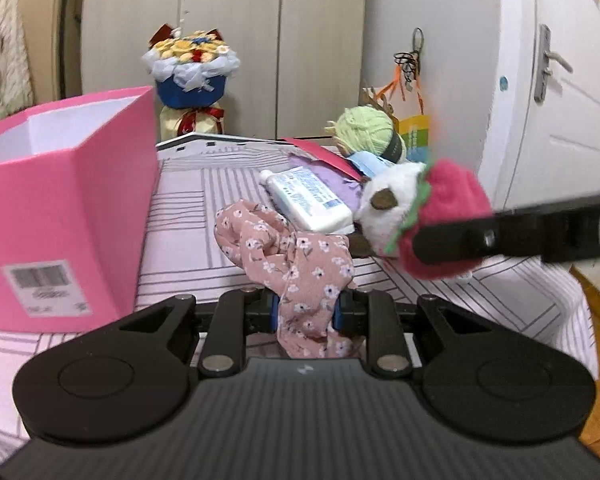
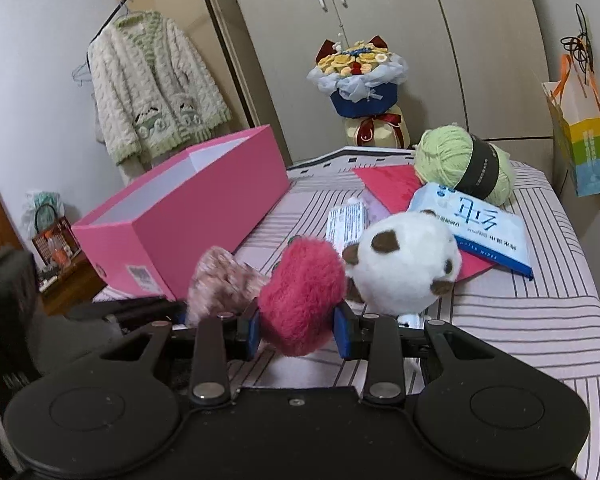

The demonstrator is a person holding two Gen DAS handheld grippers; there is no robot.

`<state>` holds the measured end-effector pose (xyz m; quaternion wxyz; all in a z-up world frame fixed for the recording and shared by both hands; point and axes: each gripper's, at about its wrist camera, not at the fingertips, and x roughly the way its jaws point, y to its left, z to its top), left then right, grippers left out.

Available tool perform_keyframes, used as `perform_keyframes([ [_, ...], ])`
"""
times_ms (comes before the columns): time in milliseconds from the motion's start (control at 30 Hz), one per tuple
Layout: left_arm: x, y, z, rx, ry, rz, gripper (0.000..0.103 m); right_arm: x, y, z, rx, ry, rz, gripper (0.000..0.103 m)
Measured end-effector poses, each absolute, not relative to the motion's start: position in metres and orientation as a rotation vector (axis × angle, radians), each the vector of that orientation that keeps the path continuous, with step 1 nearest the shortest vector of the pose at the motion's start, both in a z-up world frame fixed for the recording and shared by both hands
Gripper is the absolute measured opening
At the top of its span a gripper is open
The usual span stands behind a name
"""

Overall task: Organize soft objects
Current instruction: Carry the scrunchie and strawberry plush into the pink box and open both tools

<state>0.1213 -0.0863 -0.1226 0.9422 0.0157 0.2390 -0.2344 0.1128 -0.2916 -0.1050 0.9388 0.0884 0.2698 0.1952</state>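
Note:
My left gripper is shut on a pink floral cloth that trails over the striped table. My right gripper is shut on the red strawberry end of a plush toy whose white panda head points away; the toy also shows in the left wrist view, with a right finger across it. An open pink box stands on the left of the table, and shows in the right wrist view. The cloth shows blurred in the right wrist view.
A green yarn ball, a blue wipes pack, a white tube and a red sheet lie at the table's far right. A flower bouquet stands behind. A cardigan hangs left. A paper bag hangs right.

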Motion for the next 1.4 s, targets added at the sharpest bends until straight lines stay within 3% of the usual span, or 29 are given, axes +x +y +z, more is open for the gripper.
perform_keyframes([
  [267,0.112,-0.056,-0.116,0.003,0.568,-0.466,0.022,0.101,-0.273,-0.115,0.049,0.581,0.378,0.04],
  [700,0.102,-0.008,-0.098,-0.01,0.732,-0.507,0.022,0.094,-0.239,-0.1,0.061,0.677,0.547,0.04],
  [1400,0.097,0.064,0.013,0.089,0.593,-0.501,0.022,0.124,-0.162,-0.01,-0.127,0.61,0.721,0.04],
])
